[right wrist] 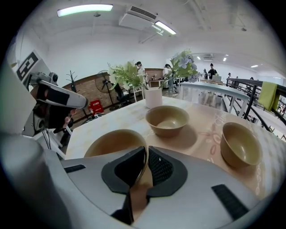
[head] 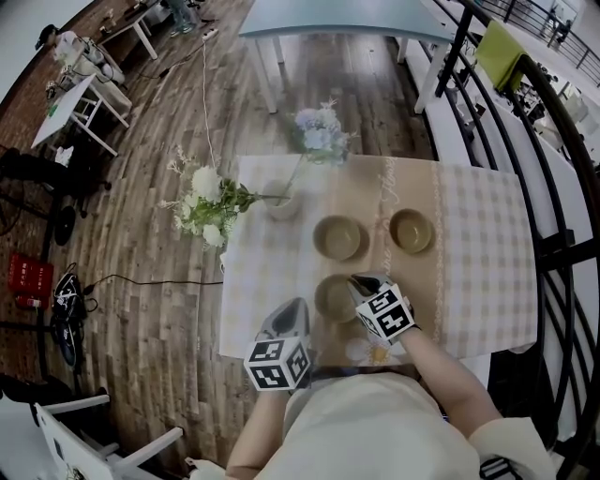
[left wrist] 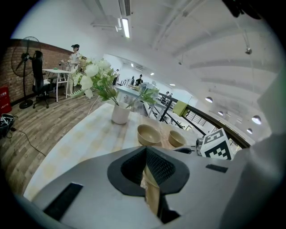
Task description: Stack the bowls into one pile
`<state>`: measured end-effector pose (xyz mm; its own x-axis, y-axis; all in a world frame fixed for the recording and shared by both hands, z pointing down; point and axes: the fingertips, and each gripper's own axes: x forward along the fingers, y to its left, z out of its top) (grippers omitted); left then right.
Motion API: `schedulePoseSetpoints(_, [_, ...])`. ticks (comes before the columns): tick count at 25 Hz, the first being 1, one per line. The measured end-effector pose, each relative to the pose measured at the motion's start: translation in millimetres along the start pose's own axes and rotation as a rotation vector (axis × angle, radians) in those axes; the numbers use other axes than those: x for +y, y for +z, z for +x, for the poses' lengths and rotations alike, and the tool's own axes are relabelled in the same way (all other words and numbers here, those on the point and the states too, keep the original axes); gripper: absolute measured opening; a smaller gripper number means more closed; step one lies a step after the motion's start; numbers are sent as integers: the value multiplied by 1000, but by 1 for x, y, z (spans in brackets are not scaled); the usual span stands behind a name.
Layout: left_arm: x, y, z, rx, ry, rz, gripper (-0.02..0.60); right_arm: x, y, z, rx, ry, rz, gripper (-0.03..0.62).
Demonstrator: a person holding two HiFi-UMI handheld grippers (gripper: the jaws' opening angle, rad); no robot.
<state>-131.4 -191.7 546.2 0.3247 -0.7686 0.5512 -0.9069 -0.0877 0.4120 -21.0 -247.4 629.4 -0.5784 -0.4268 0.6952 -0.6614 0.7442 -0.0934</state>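
Three tan bowls sit on the cloth-covered table (head: 478,234). The near bowl (head: 333,298) (right wrist: 111,143) is low on the table, and my right gripper (head: 356,281) (right wrist: 146,154) is shut on its right rim. Beyond it stand the middle bowl (head: 339,237) (right wrist: 167,120) (left wrist: 149,134) and the right bowl (head: 411,231) (right wrist: 240,145) (left wrist: 176,138), both apart and empty. My left gripper (head: 292,306) (left wrist: 145,156) hovers by the table's front edge, left of the near bowl. Its jaws are shut, with only a tan sliver showing behind them.
A white vase (head: 281,204) (left wrist: 120,112) (right wrist: 153,97) of white and blue flowers stands at the table's back left. A black railing (head: 553,187) runs along the right. A light blue table (head: 337,19) stands further back, and chairs and cables lie on the wooden floor at left.
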Motion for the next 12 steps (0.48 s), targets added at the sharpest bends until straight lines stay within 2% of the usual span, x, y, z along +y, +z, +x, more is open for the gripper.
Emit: schedulePoseSetpoints(12, [-6,11,9,-21,-38,19,3,-4,31,-20,-59,-12,-3,12])
